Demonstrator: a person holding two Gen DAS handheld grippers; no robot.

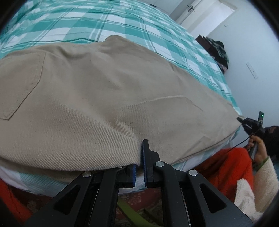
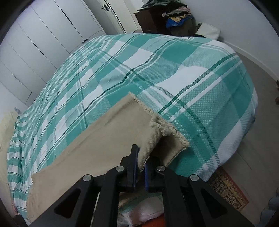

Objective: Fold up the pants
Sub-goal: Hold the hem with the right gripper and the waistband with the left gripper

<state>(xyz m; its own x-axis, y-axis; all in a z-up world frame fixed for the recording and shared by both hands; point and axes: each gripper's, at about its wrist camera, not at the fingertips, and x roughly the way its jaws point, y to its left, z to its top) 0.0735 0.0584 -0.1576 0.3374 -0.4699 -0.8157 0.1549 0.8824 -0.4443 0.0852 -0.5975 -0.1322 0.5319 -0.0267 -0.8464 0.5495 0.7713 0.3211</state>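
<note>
Where the right gripper [image 2: 140, 157] meets the cloth, its two blue-padded fingers are clamped on a raised fold of the tan pants [image 2: 97, 132] just behind the frayed leg hem [image 2: 163, 125]. The pinched fold stands up between the pads, and the loose hem threads point away from the gripper. From this grip the pant leg runs to the lower left as a flat strip lying on the teal and white plaid bedspread [image 2: 183, 69], close to the near edge of the bed.

In the left wrist view, the left gripper [image 1: 139, 157] is at the near edge of the pants [image 1: 104, 97]. Its pads stand close together, with the edge of the fabric in the narrow gap between them; the left finger is partly hidden under the cloth, so whether the fabric is firmly pinched cannot be told. The pants spread wide across the bedspread [image 1: 87, 22] from this point, with a back pocket [image 1: 21, 83] visible at the left. At the far right of this view the right gripper [image 1: 244, 122] appears at the corner of the pants.

Beyond the bed, white wardrobe doors [image 2: 43, 31] line the left wall and a pile of clothes [image 2: 177, 15] rests on dark furniture at the far end. A patterned rug [image 2: 226, 188] lies on the floor beside the bed.
</note>
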